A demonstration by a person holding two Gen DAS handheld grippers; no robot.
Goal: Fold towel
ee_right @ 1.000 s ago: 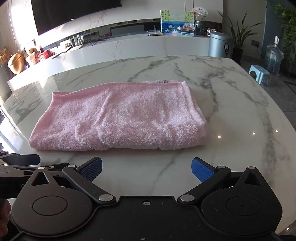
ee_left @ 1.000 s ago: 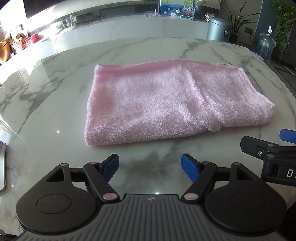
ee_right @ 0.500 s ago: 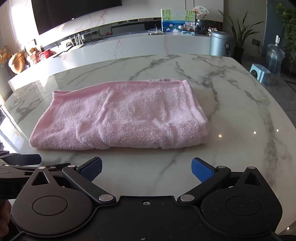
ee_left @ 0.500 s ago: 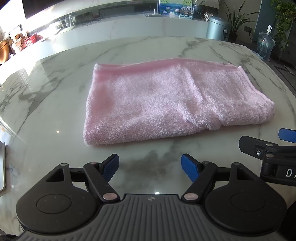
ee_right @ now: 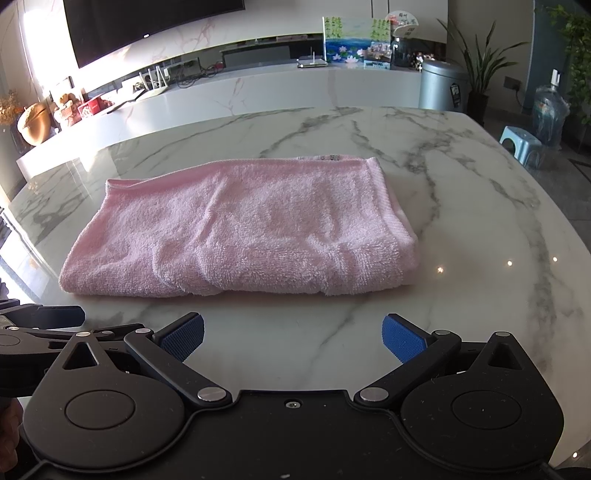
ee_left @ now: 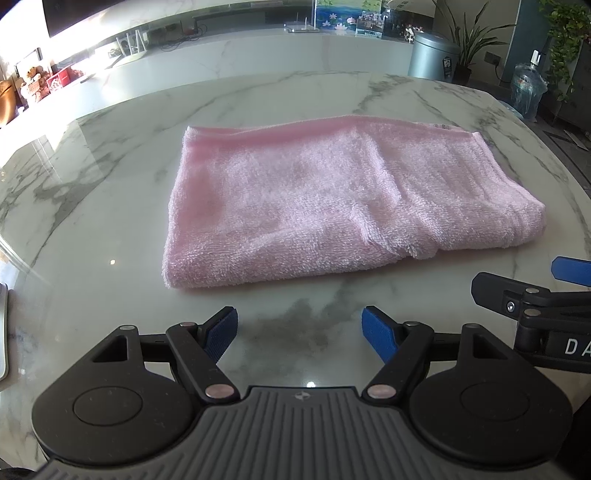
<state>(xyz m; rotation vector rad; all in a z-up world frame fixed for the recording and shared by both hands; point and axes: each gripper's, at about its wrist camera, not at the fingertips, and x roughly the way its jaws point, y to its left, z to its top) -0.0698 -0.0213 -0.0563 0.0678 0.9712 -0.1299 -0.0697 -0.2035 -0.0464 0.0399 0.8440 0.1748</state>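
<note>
Left tongs (ee_left: pixel 299 328) and right tongs (ee_right: pixel 291 338) hover level, spread apart, just short of the folded pink towel (ee_right: pixel 240 229) on the tabletop (ee_right: pixel 480 221).

A white marble table (ee_right: pixel 461 221) with grey veins fills the foreground. Behind it runs a long white counter (ee_right: pixel 229 92) carrying a lotus-pond picture (ee_right: pixel 356 38), with a dark screen (ee_right: pixel 147 26) on the wall above. To the right stand a grey bin (ee_right: pixel 443 86), a leafy plant (ee_right: pixel 480 62), a water bottle (ee_right: pixel 550 110) and a light blue stool (ee_right: pixel 521 142).
</note>
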